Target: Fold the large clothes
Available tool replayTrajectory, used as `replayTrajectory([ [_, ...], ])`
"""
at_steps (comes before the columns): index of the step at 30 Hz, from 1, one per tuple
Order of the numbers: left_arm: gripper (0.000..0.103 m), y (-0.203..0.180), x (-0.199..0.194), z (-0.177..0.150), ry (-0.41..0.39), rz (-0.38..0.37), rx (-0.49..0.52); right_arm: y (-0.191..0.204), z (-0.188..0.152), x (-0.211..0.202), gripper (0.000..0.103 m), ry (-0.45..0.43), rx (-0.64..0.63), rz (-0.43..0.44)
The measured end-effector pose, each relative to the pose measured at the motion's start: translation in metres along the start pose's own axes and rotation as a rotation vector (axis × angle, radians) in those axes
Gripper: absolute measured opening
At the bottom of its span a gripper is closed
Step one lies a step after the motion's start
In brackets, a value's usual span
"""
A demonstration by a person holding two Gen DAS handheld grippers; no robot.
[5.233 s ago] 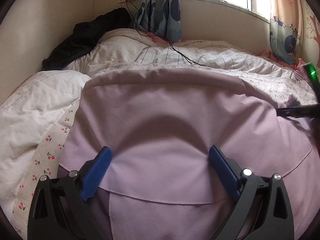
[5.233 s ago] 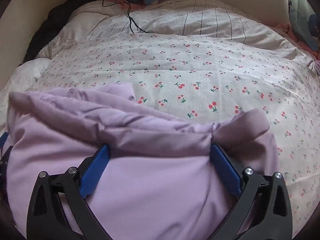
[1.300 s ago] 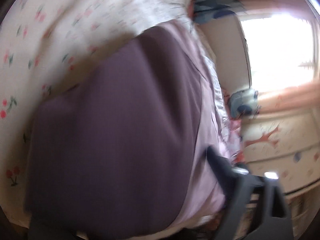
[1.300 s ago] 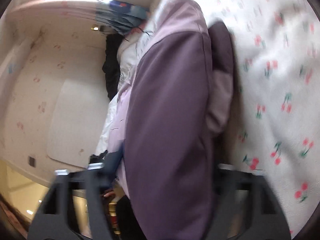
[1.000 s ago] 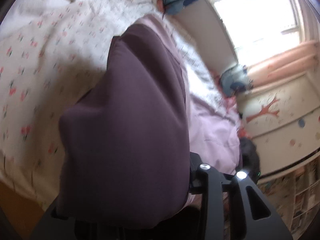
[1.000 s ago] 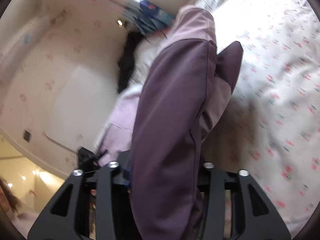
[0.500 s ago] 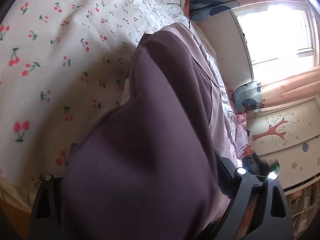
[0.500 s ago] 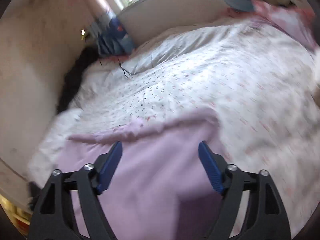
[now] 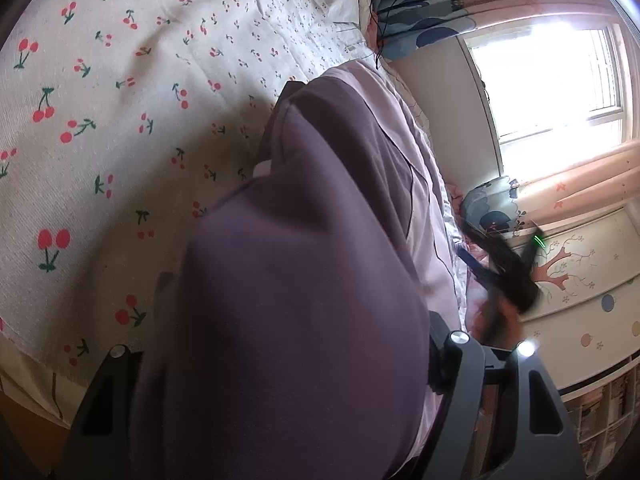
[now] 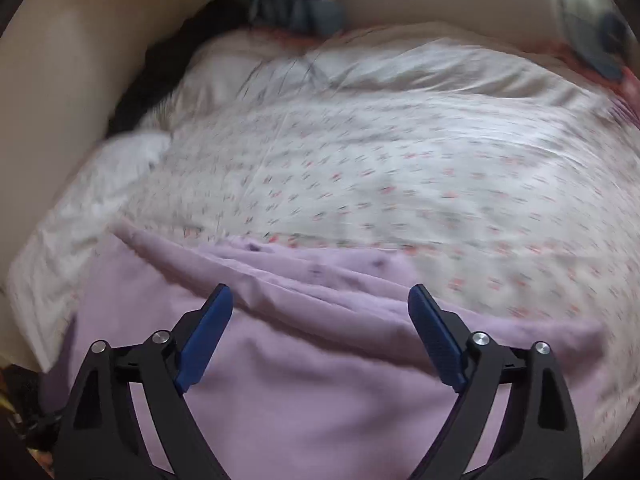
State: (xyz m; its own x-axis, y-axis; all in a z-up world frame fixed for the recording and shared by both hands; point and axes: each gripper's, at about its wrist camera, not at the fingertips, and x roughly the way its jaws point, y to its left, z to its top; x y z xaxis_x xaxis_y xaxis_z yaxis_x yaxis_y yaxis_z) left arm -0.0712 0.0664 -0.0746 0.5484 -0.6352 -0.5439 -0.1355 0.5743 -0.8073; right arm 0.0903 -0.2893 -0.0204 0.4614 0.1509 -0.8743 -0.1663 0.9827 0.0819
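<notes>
Bedding fills both views: a white quilt (image 9: 120, 128) printed with small red cherries covers the bed, and a plainer white sheet (image 10: 400, 68) with thin stripes lies crumpled toward the far wall. Across the near part of the quilt lies the lilac garment (image 10: 320, 360), the large piece of clothing to be folded; its far edge is bunched into long soft ridges, and beyond that edge the cherry print is bare. In the left wrist view the same garment (image 9: 304, 280) rises as a thick, shadowed purple fold from the bottom of the picture up toward the window (image 9: 560, 80), hiding most of what is behind it.

Peach curtains (image 9: 580, 176) hang beside the window, with a blue patterned drape at the head of the bed and a dark bundle of clothing (image 10: 160, 68) against the wall on the left.

The right tool (image 10: 320, 312) hovers over the lilac cloth with its blue fingers (image 10: 204, 340) spread wide and nothing pinched between them; its jaws have just been opening. The picture is blurred. From the left wrist it shows as a dark smeared shape at the garment's right edge.

The left tool (image 9: 288, 360) has the thick fold draped between its black arms, so its pads are hidden. Its jaws have just been closing, yet whether they press the cloth cannot be told.
</notes>
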Motion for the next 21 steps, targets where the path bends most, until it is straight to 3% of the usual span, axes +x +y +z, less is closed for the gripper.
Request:
replayTrajectory([
  [1,0.072,0.0,0.0,0.0,-0.002,-0.017,-0.005,0.006,-0.007,0.033,0.096,0.087,-0.025,-0.021],
  [3,0.074,0.002,-0.008,-0.003,-0.02,-0.014,0.03,0.007,-0.008,0.052,0.097,0.102,-0.009,-0.004],
  [6,0.074,0.015,-0.016,-0.01,0.003,-0.006,0.006,-0.003,-0.01,0.014,0.094,0.083,0.062,0.05],
  [10,0.075,0.026,-0.013,-0.007,0.02,-0.029,-0.034,0.014,-0.052,-0.082,0.094,-0.081,-0.015,0.11],
  [11,0.076,0.024,-0.013,-0.007,0.014,-0.02,-0.029,0.02,-0.067,-0.088,0.095,-0.074,-0.03,0.117],
  [13,0.078,0.022,-0.011,-0.006,0.011,-0.012,-0.025,0.038,-0.103,-0.058,0.096,0.099,-0.156,0.103],
  [14,0.08,0.021,-0.01,-0.007,0.017,-0.015,-0.02,0.034,-0.113,-0.059,0.096,0.074,-0.167,0.123],
  [16,0.08,0.021,-0.009,-0.007,0.024,0.008,-0.025,0.002,-0.123,-0.093,0.096,0.021,0.0,0.263],
  [18,0.08,0.02,-0.008,-0.006,0.024,0.01,-0.03,-0.037,-0.145,-0.142,0.096,-0.11,0.138,0.4],
  [19,0.08,0.021,-0.008,-0.006,0.023,0.011,-0.034,-0.056,-0.161,-0.164,0.096,-0.162,0.18,0.398],
  [21,0.08,0.02,-0.007,-0.006,0.019,0.016,-0.033,-0.104,-0.203,-0.204,0.096,-0.223,0.275,0.309],
])
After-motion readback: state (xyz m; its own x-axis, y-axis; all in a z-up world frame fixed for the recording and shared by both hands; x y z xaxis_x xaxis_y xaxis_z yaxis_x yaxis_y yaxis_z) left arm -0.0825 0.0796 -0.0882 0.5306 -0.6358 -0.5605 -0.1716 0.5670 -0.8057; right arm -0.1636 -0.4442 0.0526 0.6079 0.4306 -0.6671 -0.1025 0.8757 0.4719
